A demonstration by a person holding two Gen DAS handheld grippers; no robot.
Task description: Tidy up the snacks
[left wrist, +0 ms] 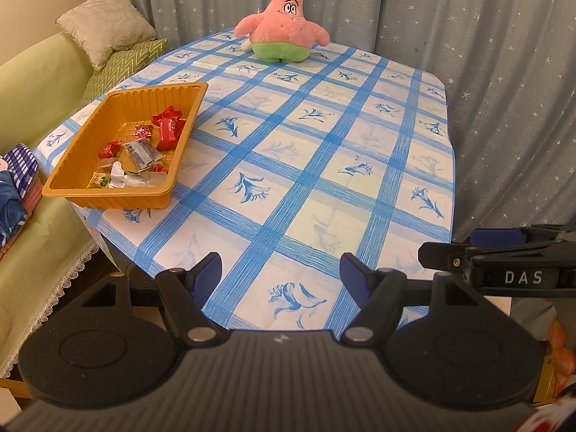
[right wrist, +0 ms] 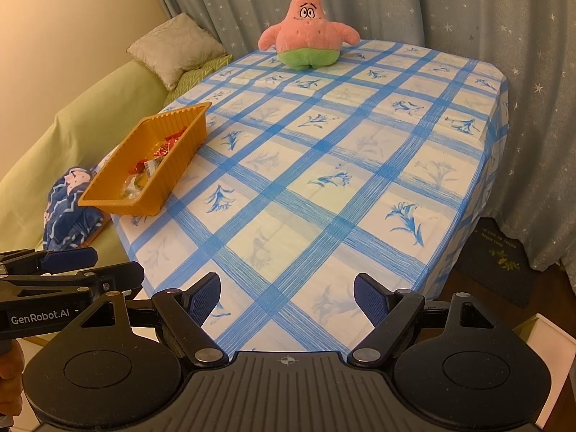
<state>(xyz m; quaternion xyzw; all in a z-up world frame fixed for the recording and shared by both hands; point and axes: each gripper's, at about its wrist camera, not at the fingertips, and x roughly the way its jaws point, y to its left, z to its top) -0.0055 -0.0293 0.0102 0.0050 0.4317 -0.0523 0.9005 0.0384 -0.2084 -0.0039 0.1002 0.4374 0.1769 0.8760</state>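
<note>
An orange plastic tray (left wrist: 72, 165) (right wrist: 180, 165) sits at the left edge of the table with the blue-checked cloth (left wrist: 306, 165) (right wrist: 324, 180). Several wrapped snacks (left wrist: 144, 147) (right wrist: 151, 165) lie inside it, red ones, clear ones and a green one. My left gripper (left wrist: 280, 273) hovers open over the table's near edge, nothing between its blue pads. My right gripper (right wrist: 288, 295) also stands open and empty above the near edge. Each gripper shows in the other's view, the right gripper (left wrist: 504, 252) at the right side and the left gripper (right wrist: 68, 270) at the left side.
A pink starfish plush toy (left wrist: 284, 25) (right wrist: 309, 32) stands at the table's far end. A green sofa (left wrist: 32, 82) (right wrist: 90, 122) with cushions (left wrist: 104, 25) runs along the left. Blue fabric (right wrist: 68, 205) lies on the sofa near the tray. Star-patterned curtains (left wrist: 468, 54) hang behind.
</note>
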